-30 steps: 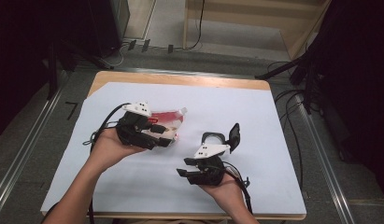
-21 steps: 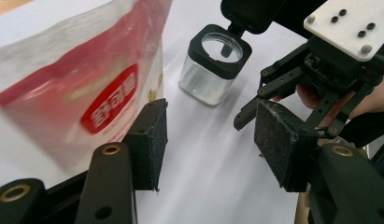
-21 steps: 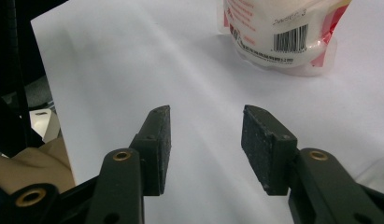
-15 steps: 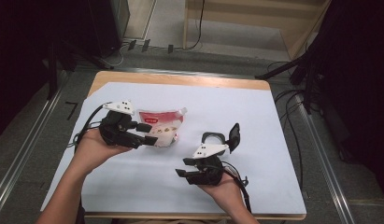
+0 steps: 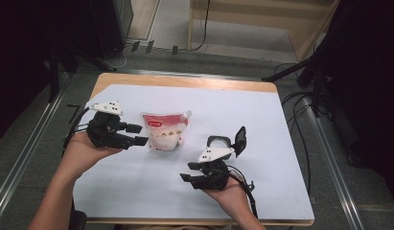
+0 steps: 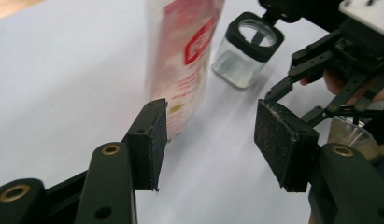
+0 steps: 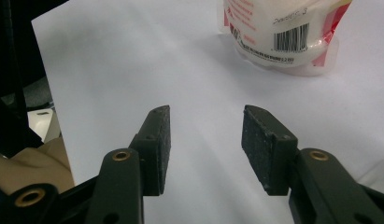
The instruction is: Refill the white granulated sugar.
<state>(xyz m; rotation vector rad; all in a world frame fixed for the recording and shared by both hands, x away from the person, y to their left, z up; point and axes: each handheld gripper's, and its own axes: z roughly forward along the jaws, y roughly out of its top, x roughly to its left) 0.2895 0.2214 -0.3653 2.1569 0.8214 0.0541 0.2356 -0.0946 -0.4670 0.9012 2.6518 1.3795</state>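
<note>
A white and red spouted pouch (image 5: 165, 131) stands upright on the white mat, left of centre. My left gripper (image 5: 137, 134) is open just left of the pouch, its jaws apart and empty. In the left gripper view the pouch (image 6: 185, 60) rises just beyond the left pad, clear of both pads, with my left gripper (image 6: 208, 140) pointing past it. A small clear square jar (image 5: 217, 143) with a black rim and a flipped-up black lid (image 5: 240, 140) sits right of the pouch. My right gripper (image 5: 188, 171) is open near the front edge, below the jar. In the right gripper view the pouch (image 7: 283, 32) is far ahead of my right gripper (image 7: 206, 140).
The white mat (image 5: 261, 110) covers most of a wooden table. Metal rails (image 5: 329, 158) run along both sides, and cables (image 5: 300, 100) trail off the right. In the left gripper view the jar (image 6: 243, 51) stands beyond the pouch, beside the other hand's gripper (image 6: 339, 70).
My left gripper has let go of the pouch and drawn back to the left. The pouch stays standing on the mat. The right gripper has barely moved.
</note>
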